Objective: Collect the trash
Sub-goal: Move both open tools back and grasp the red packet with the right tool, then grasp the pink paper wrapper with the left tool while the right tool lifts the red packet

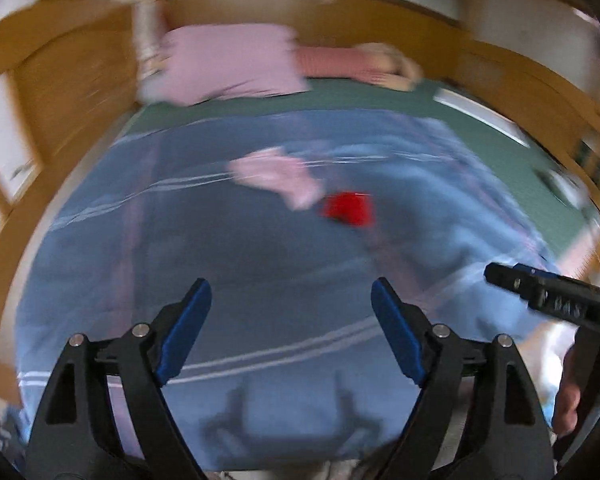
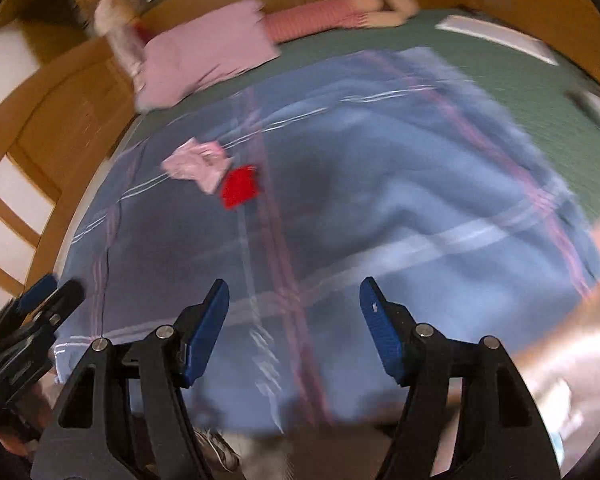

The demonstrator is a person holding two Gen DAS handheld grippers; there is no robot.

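A crumpled pink piece of trash [image 1: 276,176] and a small red piece [image 1: 348,208] lie side by side on a blue plaid blanket [image 1: 220,248] on a bed. Both show in the right wrist view too, the pink piece [image 2: 196,164] and the red piece [image 2: 240,192]. My left gripper [image 1: 292,296] is open and empty above the blanket, short of the trash. My right gripper [image 2: 294,292] is open and empty, also over the blanket. The right gripper's body [image 1: 548,296] shows at the left view's right edge. Both views are motion-blurred.
A green sheet [image 2: 520,92] lies under the blanket. A pink pillow [image 2: 204,56] and a striped pink bolster [image 2: 316,16] sit at the head. A white flat object [image 2: 500,38] lies on the sheet. A wooden bed frame [image 1: 68,80] surrounds the bed.
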